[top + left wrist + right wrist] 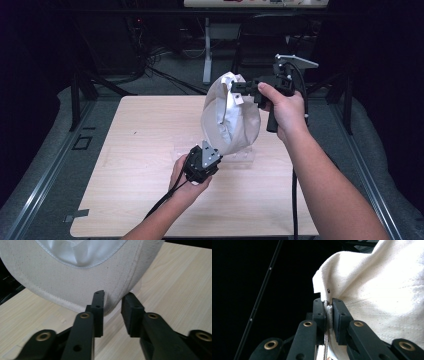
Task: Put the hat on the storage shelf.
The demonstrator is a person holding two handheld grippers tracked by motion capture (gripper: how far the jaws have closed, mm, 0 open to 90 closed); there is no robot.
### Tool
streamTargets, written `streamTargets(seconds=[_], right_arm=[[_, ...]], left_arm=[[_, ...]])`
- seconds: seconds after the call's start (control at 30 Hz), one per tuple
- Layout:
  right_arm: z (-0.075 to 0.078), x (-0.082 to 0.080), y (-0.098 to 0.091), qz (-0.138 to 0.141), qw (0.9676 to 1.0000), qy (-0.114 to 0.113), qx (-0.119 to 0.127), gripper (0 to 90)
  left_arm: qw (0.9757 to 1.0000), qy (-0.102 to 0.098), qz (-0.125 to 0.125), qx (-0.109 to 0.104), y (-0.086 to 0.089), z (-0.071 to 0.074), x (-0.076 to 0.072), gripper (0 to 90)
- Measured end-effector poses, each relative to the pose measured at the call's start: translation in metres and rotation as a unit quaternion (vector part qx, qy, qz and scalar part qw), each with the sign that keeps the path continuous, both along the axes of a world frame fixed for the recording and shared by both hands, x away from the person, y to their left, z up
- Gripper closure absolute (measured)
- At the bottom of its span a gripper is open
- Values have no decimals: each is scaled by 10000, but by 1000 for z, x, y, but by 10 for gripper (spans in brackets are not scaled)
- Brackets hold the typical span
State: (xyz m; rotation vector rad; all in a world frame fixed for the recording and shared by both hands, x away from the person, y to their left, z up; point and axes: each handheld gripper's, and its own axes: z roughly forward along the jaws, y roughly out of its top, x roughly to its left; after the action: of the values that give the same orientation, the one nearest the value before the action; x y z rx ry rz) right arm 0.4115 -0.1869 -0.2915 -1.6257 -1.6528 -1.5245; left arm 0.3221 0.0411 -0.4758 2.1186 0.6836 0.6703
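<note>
A pale cream cloth cap (230, 120) hangs in the air above the middle of the wooden table (135, 165). My right gripper (241, 90) reaches in from the right at the cap's top. In the right gripper view its jaws (327, 302) are shut on a folded edge of the cap (374, 290). My left gripper (214, 151) points up at the cap's lowest part from below. In the left gripper view the cap's stitched lower edge (75, 282) dips between the jaws (112, 298). The left pad (98, 305) lies against the cloth, and a narrow gap remains at the right pad.
A clear plastic piece (242, 157) lies on the table right under the cap. Beyond the table's far edge stand a dark chair (270, 35), a white table leg (207, 50) and cables on the floor. Metal rails run along both sides.
</note>
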Motion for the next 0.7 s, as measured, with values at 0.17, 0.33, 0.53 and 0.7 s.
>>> streamTargets(seconds=[0.17, 0.33, 0.53, 0.7], right_arm=[[0, 0, 4, 11, 10000, -16, -3, 819], [-1, 1, 10, 45, 10000, -44, -39, 818], [-6, 4, 14, 79, 9999, -9, -82, 819], [-13, 6, 17, 64, 9998, 51, -200, 819]], left_arm=[[10000, -37, -15, 52, 6, 2, 1, 811], [9999, 53, -21, -111, 15, 4, 10, 845], [9984, 341, -10, -441, 28, 0, 22, 851], [9962, 538, -51, -690, 33, -6, 27, 849]])
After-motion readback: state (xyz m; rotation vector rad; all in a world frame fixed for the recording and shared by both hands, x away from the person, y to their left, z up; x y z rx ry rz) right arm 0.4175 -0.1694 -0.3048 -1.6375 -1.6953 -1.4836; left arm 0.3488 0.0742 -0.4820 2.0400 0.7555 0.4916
